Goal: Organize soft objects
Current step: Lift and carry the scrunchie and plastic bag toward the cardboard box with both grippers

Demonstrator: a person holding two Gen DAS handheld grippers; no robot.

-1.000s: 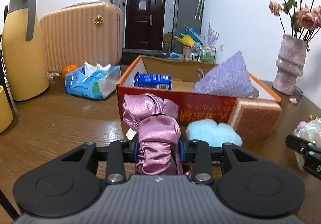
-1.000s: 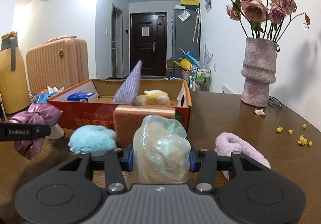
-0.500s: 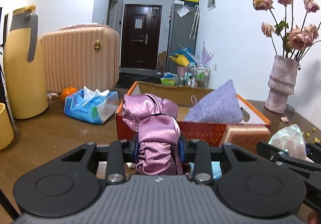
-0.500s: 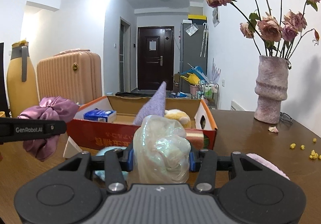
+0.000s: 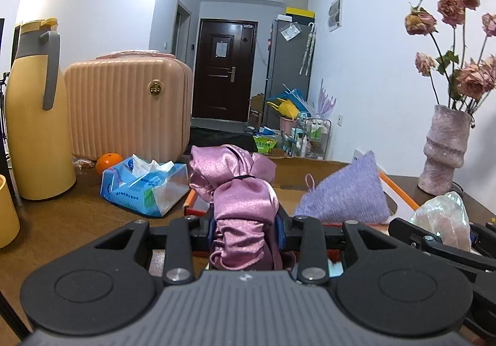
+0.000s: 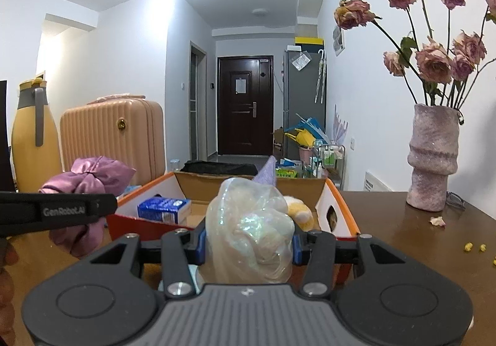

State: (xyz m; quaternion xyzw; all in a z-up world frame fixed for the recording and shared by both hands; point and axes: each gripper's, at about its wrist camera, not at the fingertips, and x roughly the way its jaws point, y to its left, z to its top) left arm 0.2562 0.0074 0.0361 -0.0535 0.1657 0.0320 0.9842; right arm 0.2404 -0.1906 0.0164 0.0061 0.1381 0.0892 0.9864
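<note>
Left claw (image 5: 246, 233) clamped on a pink satin scrunchie (image 5: 241, 212), pads pressing its bunched lower half, the knotted end standing up and leaning toward 11 o'clock. Right claw (image 6: 248, 245) clamped likewise on an iridescent crinkly bundle (image 6: 252, 228), upright between the pads, long axis running 6 to 12. Ahead of both, at 12 o'clock and slightly below, the open cardboard box (image 6: 341, 206) on the wooden counter (image 6: 403, 237), mouth up, long side running away from the cameras. Already inside: a lilac knitted pouch (image 5: 347, 191) standing on edge, a yellow plush toy (image 6: 299, 212) and a blue carton (image 6: 164, 208). From the left wrist view, box rim just beyond the scrunchie, right claw at 3 o'clock; from the right wrist view, left claw at 9 o'clock with its scrunchie beside the box's left wall. Both claws aimed nearly level, tipped a little downward, side by side and about equally near the box. Judged: both loads lifted and in transit, next needing a short carry forward over the near rim before release; free floor likeliest between carton and plush toy.
</note>
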